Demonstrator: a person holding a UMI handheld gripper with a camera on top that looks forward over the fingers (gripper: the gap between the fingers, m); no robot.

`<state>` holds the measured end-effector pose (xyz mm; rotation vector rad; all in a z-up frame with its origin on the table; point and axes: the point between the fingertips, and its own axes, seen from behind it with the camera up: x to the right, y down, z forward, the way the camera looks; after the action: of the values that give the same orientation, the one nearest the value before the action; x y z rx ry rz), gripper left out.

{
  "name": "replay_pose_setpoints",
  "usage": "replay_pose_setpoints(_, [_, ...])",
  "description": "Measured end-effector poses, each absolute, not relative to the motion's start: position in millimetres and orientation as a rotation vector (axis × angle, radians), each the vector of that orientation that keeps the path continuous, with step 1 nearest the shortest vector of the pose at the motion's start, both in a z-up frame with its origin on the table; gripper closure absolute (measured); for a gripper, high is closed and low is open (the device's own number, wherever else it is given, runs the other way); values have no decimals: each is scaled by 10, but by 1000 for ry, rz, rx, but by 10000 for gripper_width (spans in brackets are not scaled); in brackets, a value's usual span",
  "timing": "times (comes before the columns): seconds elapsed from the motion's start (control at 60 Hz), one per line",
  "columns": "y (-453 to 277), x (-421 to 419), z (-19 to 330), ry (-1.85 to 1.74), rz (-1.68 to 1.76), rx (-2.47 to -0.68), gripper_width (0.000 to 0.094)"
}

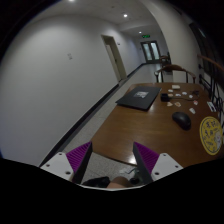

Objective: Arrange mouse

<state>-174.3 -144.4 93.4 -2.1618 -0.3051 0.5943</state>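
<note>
Gripper point(112, 160) jaws are hanging released and empty above the near desk point(130, 125) edge. The mouse point(181, 119) is lying well ahead, beyond the fingers, beside a laptop point(138, 98); approaching level and straddling it squarely is advisable.

yellow mat point(209, 134) edge-cut, far cards point(183, 96) too small

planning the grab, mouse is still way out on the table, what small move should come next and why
Probably move forward and to the right toward the mouse. It lies on the wooden table well beyond the open, empty fingers, off to their right, past the closed laptop. Nothing is between them yet.
</note>
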Motion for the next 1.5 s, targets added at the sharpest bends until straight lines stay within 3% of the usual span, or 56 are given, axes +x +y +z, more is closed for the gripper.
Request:
replay_pose_setpoints(0.167, [-1144, -1146, 608, -298, 391, -2176, 107])
replay_pose_setpoints(0.333, [-538, 24, 266, -255, 44, -2178, 109])
replay_pose_setpoints(0.467, [-146, 561, 2, -192, -29, -2228, 111])
replay_pose_setpoints(0.55, [119, 706, -160, -170, -45, -2241, 112])
replay_pose_setpoints(0.783, [759, 617, -194, -129, 59, -2260, 141])
replay_pose_setpoints(0.867, [955, 662, -200, -110, 49, -2265, 212])
replay_pose_setpoints(0.917, [1030, 700, -205, -97, 36, -2263, 392])
replay_pose_setpoints(1.033, [1050, 708, -211, -112, 19, -2261, 516])
replay_pose_setpoints(1.167, [945, 599, -53, -173, 78, -2234, 609])
replay_pose_setpoints(1.383, [493, 1142, 1464, -147, 63, -1937, 611])
replay_pose_setpoints(1.45, [303, 1562, 1536, -142, -20, -1919, 612])
replay_pose_setpoints(1.5, [224, 1941, 1372, -97, -83, -1945, 614])
